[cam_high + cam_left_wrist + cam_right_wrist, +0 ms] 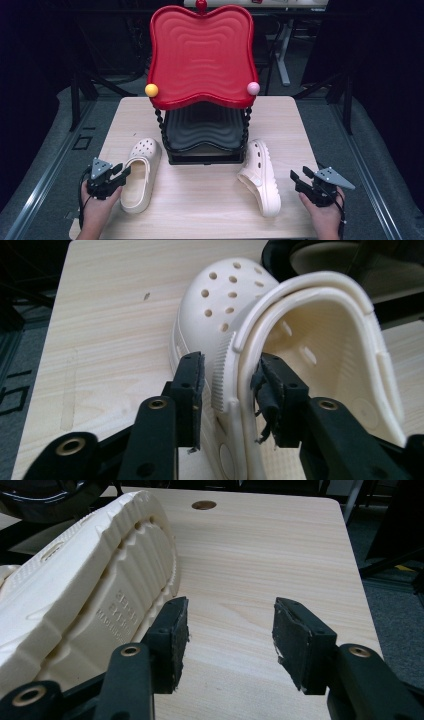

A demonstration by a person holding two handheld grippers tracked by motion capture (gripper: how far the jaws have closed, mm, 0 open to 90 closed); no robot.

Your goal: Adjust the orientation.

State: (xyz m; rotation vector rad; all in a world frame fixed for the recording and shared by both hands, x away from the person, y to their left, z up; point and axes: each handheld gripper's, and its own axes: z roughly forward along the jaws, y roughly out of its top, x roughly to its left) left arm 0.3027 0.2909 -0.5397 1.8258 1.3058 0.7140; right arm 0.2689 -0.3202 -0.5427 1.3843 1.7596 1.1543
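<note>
Nearest us, low in the high view, our left tongs (119,173) sit at the heel of the left clog (141,172), and in the left gripper view the two black pads straddle its side wall and folded strap, partly closed, the outer pad close beside the ribbed wall, the inner pad just inside the opening; we cannot tell whether they press yet. To grip well, we judge the pads should close squarely on the wall below the strap rivet, not on the strap alone, which would flex and let the shoe swing. Our right tongs (302,179) at the lower right stand open and empty, their pads (172,640) just beside the ridged sole of the right clog (260,176), which lies tipped on its side. The left clog stands sole down at lower left of the counter (205,210), its long axis running from the heel near us up to the perforated toe, which points toward the black lower tray of the shoe rack (202,130) at the frame's centre, beneath the red upper tray (200,55).
</note>
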